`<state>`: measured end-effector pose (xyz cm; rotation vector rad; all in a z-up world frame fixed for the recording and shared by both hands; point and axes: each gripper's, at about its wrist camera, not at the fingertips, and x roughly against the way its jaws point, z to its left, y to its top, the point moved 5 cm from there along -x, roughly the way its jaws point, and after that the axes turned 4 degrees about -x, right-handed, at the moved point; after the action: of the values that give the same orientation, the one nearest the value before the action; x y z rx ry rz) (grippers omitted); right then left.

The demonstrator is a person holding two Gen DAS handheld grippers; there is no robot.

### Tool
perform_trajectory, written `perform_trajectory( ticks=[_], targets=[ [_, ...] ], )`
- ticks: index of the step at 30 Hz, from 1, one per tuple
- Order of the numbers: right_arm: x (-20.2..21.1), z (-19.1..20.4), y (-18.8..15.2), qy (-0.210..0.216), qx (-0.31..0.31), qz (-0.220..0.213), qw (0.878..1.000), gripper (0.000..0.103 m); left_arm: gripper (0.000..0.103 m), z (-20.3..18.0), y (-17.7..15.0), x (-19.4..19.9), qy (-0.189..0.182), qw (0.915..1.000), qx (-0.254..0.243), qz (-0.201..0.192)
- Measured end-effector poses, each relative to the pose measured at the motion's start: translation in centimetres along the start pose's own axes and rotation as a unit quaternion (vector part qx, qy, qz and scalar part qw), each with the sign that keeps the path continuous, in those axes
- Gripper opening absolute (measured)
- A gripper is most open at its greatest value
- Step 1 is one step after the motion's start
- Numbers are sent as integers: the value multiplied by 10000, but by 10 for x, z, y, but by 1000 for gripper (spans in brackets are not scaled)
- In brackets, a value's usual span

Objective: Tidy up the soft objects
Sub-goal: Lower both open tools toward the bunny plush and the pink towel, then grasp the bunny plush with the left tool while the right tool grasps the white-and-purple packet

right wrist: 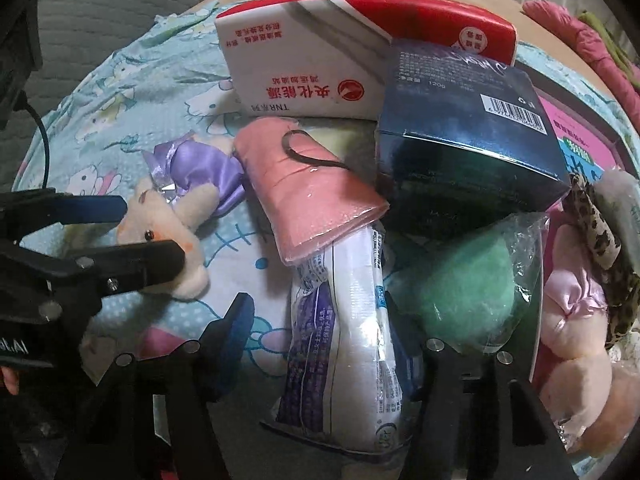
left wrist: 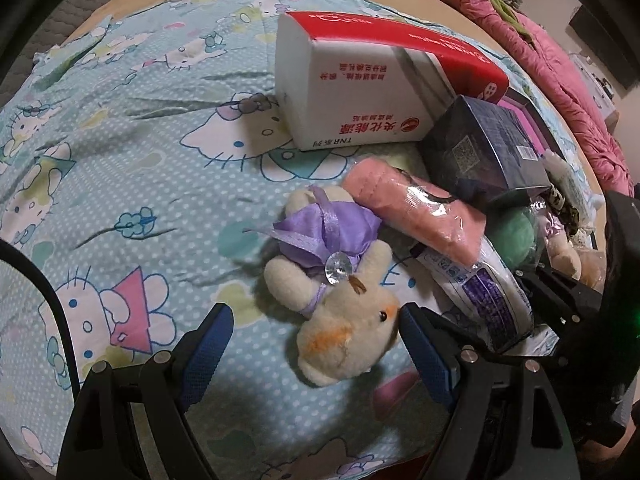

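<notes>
In the left wrist view, the left gripper (left wrist: pixel 316 320) is seen spread wide, its blue-padded fingers straddling the head of a small plush bear (left wrist: pixel 340 300) that lies on the cartoon-print bedsheet (left wrist: pixel 120 160); the right pad is just beside the muzzle, and nothing is pinched yet. The bear's long axis is judged to run away from the tongs, up and to the left, head nearest, with a glossy purple satin dress and a clear bead at the neck. Touching its far side, a pink towel roll (left wrist: pixel 416 216) in crinkled film is propped on a white tissue pack (left wrist: pixel 488 292). In the right wrist view, the right gripper (right wrist: pixel 324 316) is likewise held apart, around the near end of that slippery tissue pack, with a fuzzy green plush (right wrist: pixel 456 292) in clear wrap just to the right. The rigid red-and-white box (right wrist: pixel 320 60) and dark blue box (right wrist: pixel 468 140) are stacked behind.
</notes>
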<state>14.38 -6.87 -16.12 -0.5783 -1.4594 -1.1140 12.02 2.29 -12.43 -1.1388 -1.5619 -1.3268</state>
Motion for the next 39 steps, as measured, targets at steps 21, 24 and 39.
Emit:
perform_trajectory(
  ticks=[21, 24, 39],
  targets=[
    [75, -5, -10, 257, -20, -882, 9958, 32, 42, -23, 5, 27, -460, 9982, -75, -365],
    [92, -10, -10, 260, -117, -1075, 9938, 32, 42, -27, 7, 43, -474, 9975, -81, -525],
    [149, -38, -8, -36, -434, -1810, 9825, 32, 42, -65, 18, 99, -534, 9916, -536, -1046]
  ],
)
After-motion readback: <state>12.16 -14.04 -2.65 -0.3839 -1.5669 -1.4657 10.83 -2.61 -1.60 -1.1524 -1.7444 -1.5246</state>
